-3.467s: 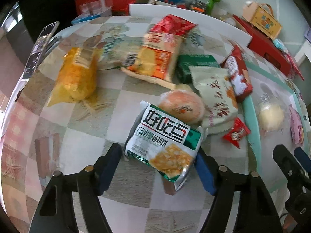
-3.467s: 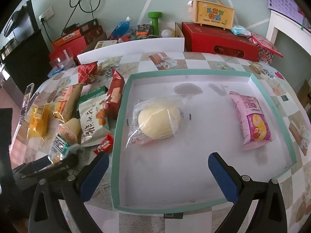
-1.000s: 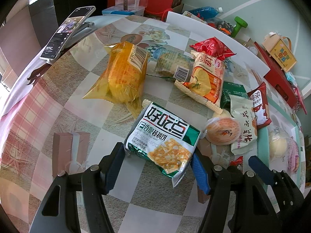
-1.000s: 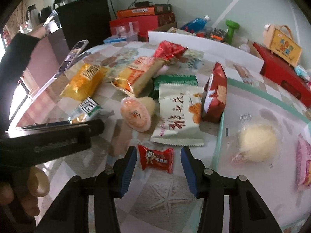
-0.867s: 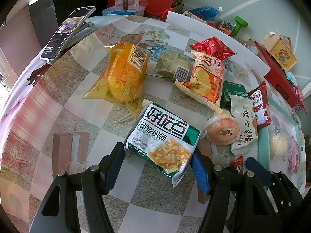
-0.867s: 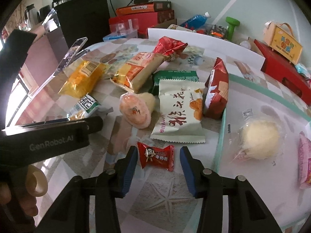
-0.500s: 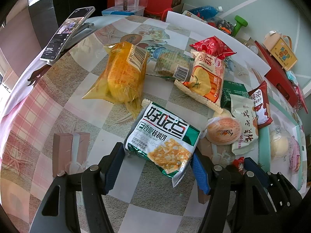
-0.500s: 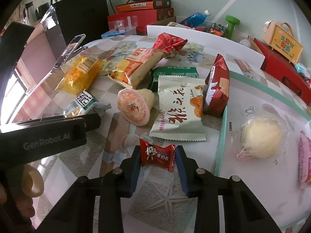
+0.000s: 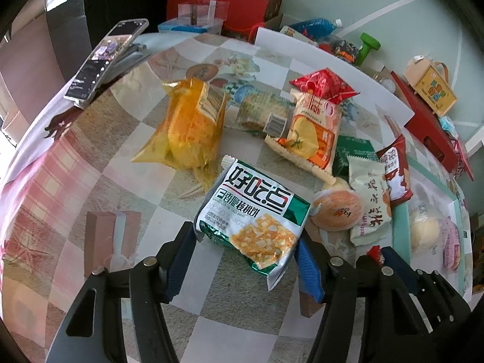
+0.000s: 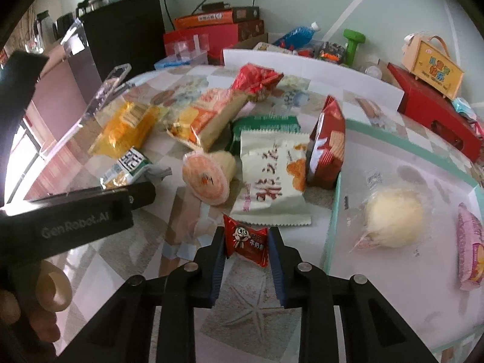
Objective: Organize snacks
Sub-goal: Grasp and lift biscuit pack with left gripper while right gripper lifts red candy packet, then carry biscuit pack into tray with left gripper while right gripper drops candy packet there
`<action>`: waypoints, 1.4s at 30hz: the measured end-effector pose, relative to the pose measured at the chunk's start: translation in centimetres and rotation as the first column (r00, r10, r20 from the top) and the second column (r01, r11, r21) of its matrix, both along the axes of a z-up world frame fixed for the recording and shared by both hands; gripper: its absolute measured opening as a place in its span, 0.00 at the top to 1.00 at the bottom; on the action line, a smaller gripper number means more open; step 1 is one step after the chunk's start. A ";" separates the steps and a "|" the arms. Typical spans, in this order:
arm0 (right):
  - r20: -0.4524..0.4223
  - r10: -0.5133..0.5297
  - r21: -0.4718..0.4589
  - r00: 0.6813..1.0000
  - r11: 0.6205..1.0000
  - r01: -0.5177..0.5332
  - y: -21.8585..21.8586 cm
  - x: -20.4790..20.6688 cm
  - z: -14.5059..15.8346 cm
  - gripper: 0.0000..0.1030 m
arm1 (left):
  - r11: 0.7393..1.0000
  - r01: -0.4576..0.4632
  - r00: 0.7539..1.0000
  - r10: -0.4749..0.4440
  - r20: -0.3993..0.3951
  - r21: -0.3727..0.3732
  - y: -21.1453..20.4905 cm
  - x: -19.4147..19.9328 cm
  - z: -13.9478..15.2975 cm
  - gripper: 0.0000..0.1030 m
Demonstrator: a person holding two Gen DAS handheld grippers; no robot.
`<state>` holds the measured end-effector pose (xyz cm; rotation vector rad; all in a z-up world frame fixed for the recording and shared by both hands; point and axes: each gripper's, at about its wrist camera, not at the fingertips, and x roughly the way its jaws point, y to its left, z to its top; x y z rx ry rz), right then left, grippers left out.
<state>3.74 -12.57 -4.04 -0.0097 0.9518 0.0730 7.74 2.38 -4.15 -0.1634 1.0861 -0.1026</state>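
Observation:
A green and white cracker bag (image 9: 257,211) sits between the blue pads of my left gripper (image 9: 245,263), which is closing a little tighter on it just above the checked tablecloth. A small red candy packet (image 10: 246,239) is pinched between the pads of my right gripper (image 10: 246,248), whose jaws are closing on it at the table, just left of the teal rim of the white tray (image 10: 332,211). Inside the tray lie a wrapped pale bun (image 10: 393,220) and a pink packet (image 10: 470,254). The left gripper's black body (image 10: 75,211) shows at the left of the right wrist view.
Loose snacks lie beyond: a yellow bag (image 9: 190,130), an orange and white pack (image 9: 311,130), a red bag (image 9: 323,84), a green box (image 9: 354,151), a round orange cup (image 9: 335,211), a white packet (image 9: 369,205), a red cracker pack (image 9: 396,172). A phone (image 9: 106,57) stands far left.
My right gripper's jaws have come together from either side of the red candy packet until they pinch it. The left gripper still holds the cracker bag in place.

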 end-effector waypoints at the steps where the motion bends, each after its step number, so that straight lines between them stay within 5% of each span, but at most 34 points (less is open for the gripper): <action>1: 0.008 -0.001 0.005 1.000 1.000 0.001 0.0 -0.1 0.3 0.72 | 1.000 -0.002 1.000 0.002 0.008 0.000 0.0 -0.1 0.2 0.37; 14: 0.096 -0.085 0.016 0.992 0.996 0.084 -3.0 -1.3 3.5 0.72 | 1.000 0.000 0.992 -0.002 0.125 0.013 -1.1 -1.0 3.7 0.40; 25: 0.180 -0.291 0.062 0.940 0.957 0.284 -10.7 -3.7 6.6 0.72 | 0.988 0.148 0.951 -0.154 0.267 0.040 -6.6 -3.1 7.2 0.40; 30: 0.191 -0.388 0.104 0.902 0.921 0.375 -15.0 -5.5 7.4 0.72 | 0.955 0.291 0.910 -0.293 0.293 0.051 -11.3 -4.7 7.6 0.40; 38: 0.181 -0.533 0.126 0.827 0.846 0.518 -20.7 -8.4 8.1 0.72 | 0.855 0.510 0.821 -0.516 0.245 0.091 -19.1 -7.5 5.8 0.40; 42: 0.118 -0.546 0.128 0.830 0.837 0.532 -21.8 -8.5 6.9 0.72 | 0.829 0.546 0.806 -0.560 0.191 0.124 -21.2 -8.1 4.1 0.40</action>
